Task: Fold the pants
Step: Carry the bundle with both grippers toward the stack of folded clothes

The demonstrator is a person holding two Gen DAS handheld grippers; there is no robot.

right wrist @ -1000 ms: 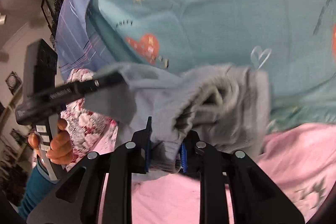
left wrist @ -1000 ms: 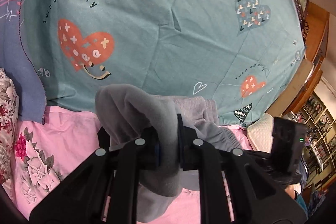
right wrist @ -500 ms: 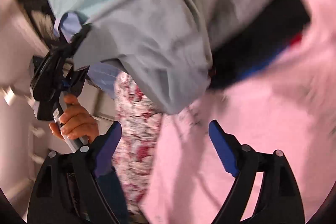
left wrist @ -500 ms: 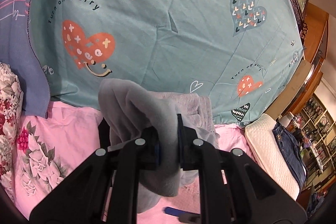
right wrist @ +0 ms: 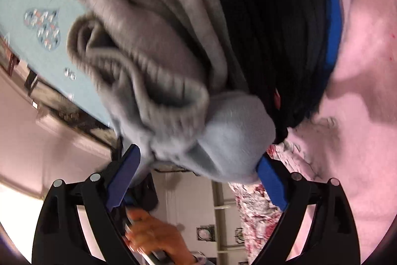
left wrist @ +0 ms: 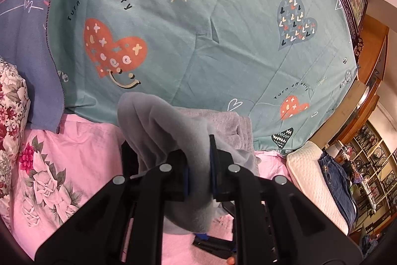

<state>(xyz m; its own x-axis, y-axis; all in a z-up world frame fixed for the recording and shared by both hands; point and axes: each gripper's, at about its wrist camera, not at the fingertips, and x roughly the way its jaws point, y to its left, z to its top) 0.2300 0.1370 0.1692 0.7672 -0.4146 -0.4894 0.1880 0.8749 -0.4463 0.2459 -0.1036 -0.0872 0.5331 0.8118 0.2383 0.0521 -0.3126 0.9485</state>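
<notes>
The grey fleece pants are bunched in a thick fold above the pink bed sheet. My left gripper is shut on a fold of them and holds it up. In the right wrist view the pants fill the upper frame, ribbed waistband rolled, over a black and blue garment. My right gripper is open, its blue pads on either side of the hanging grey fold without pinching it.
A teal quilt with hearts covers the bed beyond the pants. A floral pillow lies at the left, a white pillow with blue jeans at the right. Wooden furniture stands far right.
My right gripper let go of the waistband, opened wide, dropped and rolled under the bundle. My left gripper kept its hold and shifted slightly back.
</notes>
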